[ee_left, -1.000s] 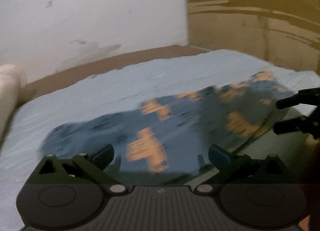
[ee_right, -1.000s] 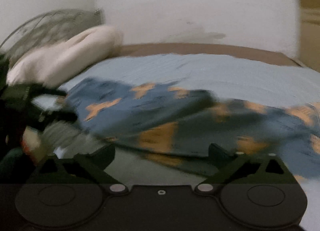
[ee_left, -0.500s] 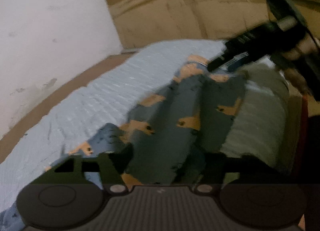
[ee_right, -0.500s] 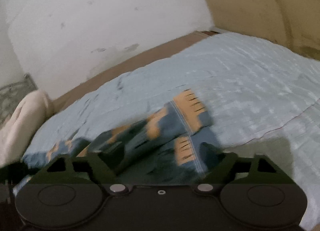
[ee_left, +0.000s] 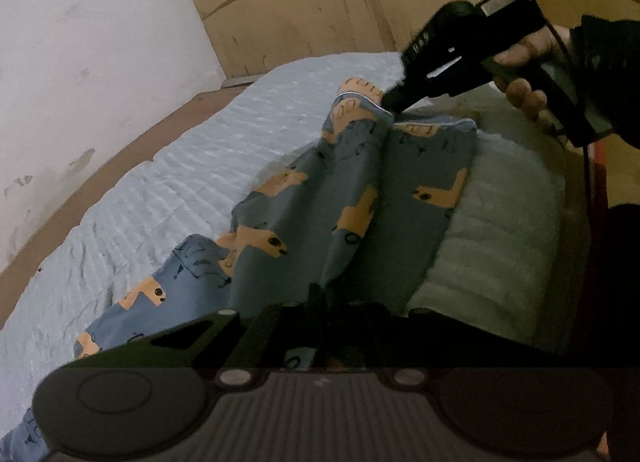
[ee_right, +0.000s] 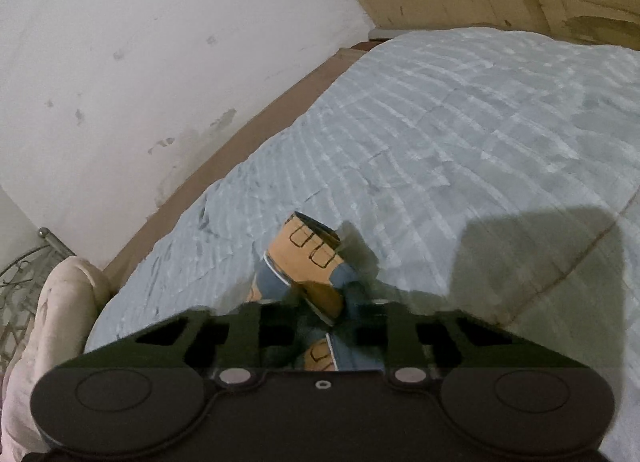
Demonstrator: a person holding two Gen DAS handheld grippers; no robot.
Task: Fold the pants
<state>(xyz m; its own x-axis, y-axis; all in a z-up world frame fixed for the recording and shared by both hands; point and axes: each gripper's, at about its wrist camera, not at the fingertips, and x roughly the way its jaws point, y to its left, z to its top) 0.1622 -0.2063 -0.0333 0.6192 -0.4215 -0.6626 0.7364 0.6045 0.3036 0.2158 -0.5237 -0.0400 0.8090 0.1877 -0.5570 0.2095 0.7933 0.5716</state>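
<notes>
Blue pants [ee_left: 348,190] with orange animal prints lie stretched along the near edge of a light blue bed [ee_left: 208,166]. My left gripper [ee_left: 320,296] has its jaws closing tight on the near end of the pants, and the cloth bunches between the pads. At the far end, the right gripper [ee_left: 391,105], held in a person's hand [ee_left: 524,94], pinches the orange-trimmed edge. In the right wrist view its jaws are closing on that folded edge [ee_right: 308,254], with the right gripper [ee_right: 324,312] pressed on the fabric.
The quilted bedspread [ee_right: 460,122] spreads wide beyond the pants. A white wall [ee_right: 140,62] and a brown bed frame [ee_right: 256,130] run along the far side. A cream pillow [ee_right: 60,310] and a metal wire rack [ee_right: 20,274] sit at the left. Wooden panelling [ee_left: 320,2] lies behind.
Both grippers went from open to shut on the pants. Both views rolled and swung sideways, and the cloth now runs as a taut ridge between the two grippers.
</notes>
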